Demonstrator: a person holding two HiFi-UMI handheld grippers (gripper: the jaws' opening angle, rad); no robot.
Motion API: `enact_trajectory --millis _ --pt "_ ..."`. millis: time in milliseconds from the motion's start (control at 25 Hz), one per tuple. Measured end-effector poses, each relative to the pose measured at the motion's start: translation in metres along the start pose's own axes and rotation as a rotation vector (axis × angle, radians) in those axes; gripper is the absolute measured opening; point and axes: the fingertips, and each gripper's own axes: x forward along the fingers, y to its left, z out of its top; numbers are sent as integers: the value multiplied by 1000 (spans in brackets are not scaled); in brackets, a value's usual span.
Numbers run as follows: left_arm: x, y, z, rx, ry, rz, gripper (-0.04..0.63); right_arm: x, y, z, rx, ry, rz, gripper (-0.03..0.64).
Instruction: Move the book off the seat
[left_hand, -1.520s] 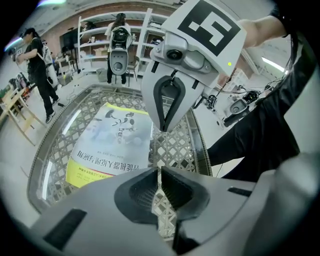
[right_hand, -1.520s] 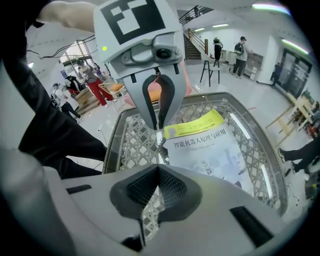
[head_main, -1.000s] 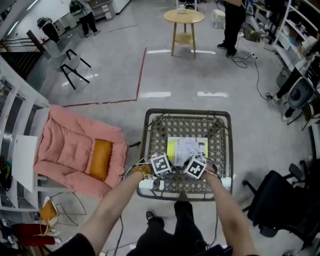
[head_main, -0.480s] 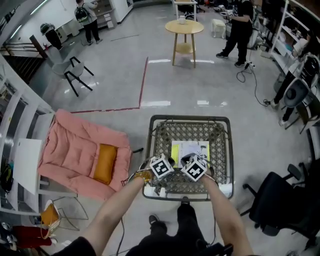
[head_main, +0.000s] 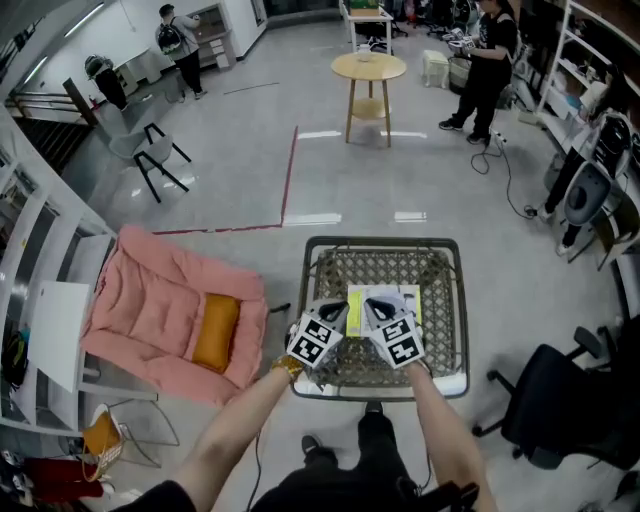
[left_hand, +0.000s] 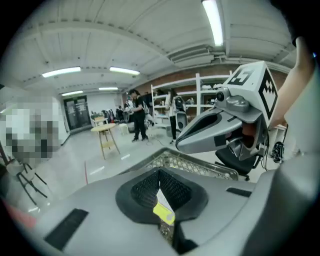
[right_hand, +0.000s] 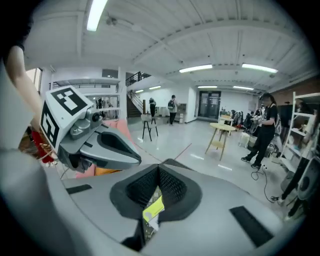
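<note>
Gripping the book (head_main: 398, 297): left gripper (head_main: 341, 318) and right gripper (head_main: 376, 309), fingers of each clamped tight on its near edge.
Book: over the middle of the seat (head_main: 380, 243).
Cushion (head_main: 160, 305): left of the seat.

We are counting one book (head_main: 405, 298), one wicker seat (head_main: 380, 243), and two grippers: the left gripper (head_main: 340, 316) and the right gripper (head_main: 375, 311). We are also counting one pink cushion (head_main: 160, 300), one orange pillow (head_main: 215, 332), one round table (head_main: 368, 66), and two people: a far-left person (head_main: 172, 30) and a far-right person (head_main: 490, 45).

Pink cushioned lounger (head_main: 150, 300) with orange pillow (head_main: 215, 333), round wooden table (head_main: 368, 67), black office chair (head_main: 558, 398)
</note>
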Motion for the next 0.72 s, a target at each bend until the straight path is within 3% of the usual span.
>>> enact_trajectory --millis 200,320,720 --pt "-43 -5 43 -13 -256 60 12 -35 11 44 7 -245 -54 14" --pt "-67 -7 57 -15 -354 83 12 -49 18 54 3 -310 -77 14" --pt "-123 -13 60 -14 -460 93 12 -64 73 68 -32 -342 -49 14"
